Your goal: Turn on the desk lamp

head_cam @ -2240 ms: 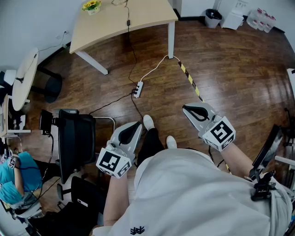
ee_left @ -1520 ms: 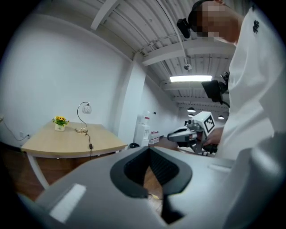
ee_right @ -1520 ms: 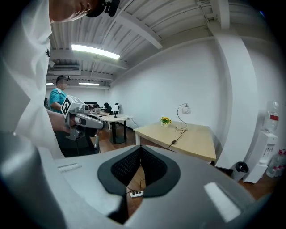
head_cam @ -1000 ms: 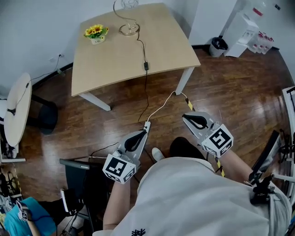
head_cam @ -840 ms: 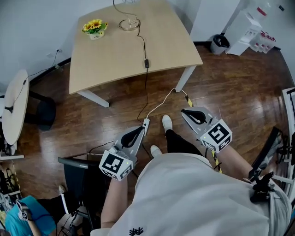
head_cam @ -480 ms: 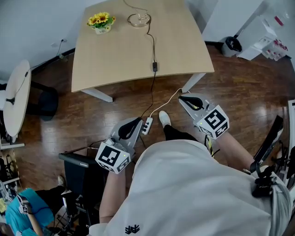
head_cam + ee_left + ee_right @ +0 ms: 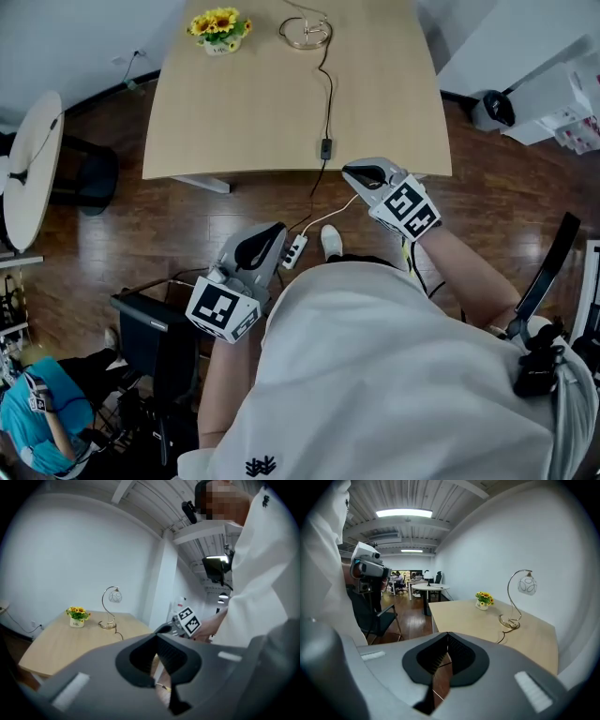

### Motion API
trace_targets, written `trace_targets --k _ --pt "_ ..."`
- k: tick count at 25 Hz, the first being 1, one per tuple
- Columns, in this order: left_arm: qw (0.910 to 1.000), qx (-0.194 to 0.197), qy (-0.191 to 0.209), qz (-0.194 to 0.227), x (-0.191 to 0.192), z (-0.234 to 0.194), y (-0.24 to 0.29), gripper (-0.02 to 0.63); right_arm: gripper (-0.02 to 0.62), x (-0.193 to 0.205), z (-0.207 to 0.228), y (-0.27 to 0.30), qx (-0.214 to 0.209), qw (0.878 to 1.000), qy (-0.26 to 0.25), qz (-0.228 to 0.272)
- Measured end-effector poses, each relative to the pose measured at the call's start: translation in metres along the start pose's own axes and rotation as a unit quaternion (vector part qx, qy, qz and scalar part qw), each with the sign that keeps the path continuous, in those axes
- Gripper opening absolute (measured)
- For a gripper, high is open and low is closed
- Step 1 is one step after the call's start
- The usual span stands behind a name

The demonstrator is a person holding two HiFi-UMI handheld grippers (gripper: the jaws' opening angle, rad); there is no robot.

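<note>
desk lamp point(image 7: 307, 33) stands at the far edge of the desk point(image 7: 234, 112). it has a thin curled neck with a round globe shade, which shows best in the two gripper views. a little pot of yellow flowers point(image 7: 219, 23) is on the desk too, near the lamp's base and to its left in the head view. the lamp's cord point(image 7: 328, 89) runs across the desk top to an inline switch point(image 7: 325, 147) lying near the desk's front edge. from there it drops off to a white power strip point(image 7: 293, 251) on the wood floor in front of the desk

right gripper point(image 7: 361, 173) is at the desk's front edge, near that switch but not touching it, jaws pressed together with nothing between them. left gripper point(image 7: 262, 242) hangs off the desk over the floor, just beside the power strip in the head view, jaws also closed up and empty. both are well apart from the lamp itself. a white shoe point(image 7: 330, 241) shows on the floor just short of the desk
</note>
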State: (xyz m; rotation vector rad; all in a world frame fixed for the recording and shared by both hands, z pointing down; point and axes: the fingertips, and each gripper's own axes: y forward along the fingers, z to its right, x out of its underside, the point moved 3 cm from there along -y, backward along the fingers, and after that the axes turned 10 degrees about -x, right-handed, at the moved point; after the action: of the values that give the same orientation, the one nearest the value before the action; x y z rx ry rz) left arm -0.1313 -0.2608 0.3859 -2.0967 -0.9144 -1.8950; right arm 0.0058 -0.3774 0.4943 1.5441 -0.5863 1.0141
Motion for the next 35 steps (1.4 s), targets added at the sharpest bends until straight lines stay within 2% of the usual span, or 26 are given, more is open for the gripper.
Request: trace_targets --k 9,15,18,27,35 --pt "0.9982 -0.057 -0.019 0.001 -0.009 -0.029 0.025 0.017 0.005 0.038 0.053 0.077 -0.070 0.993 -0.033 -0.086" --pt "0.9952 -0.090 -0.037 -0.010 -0.008 -0.036 0.034 0.017 0.005 0.077 0.077 0.110 -0.091 0.985 -0.036 -0.144" --pt "0.9933 -0.105 -0.045 -0.017 -0.011 -0.037 0.039 0.017 0.005 0.081 0.083 0.118 -0.103 0.979 -0.056 -0.164" --pt "0.9897 -0.128 -0.057 -0.030 -0.021 -0.039 0.055 0.017 0.005 0.086 0.097 0.137 -0.129 0.966 -0.105 -0.196" --pt "0.9886 -0.133 -0.062 -0.037 -0.016 -0.040 0.055 0.017 0.003 0.095 0.096 0.142 -0.133 0.961 -0.109 -0.214"
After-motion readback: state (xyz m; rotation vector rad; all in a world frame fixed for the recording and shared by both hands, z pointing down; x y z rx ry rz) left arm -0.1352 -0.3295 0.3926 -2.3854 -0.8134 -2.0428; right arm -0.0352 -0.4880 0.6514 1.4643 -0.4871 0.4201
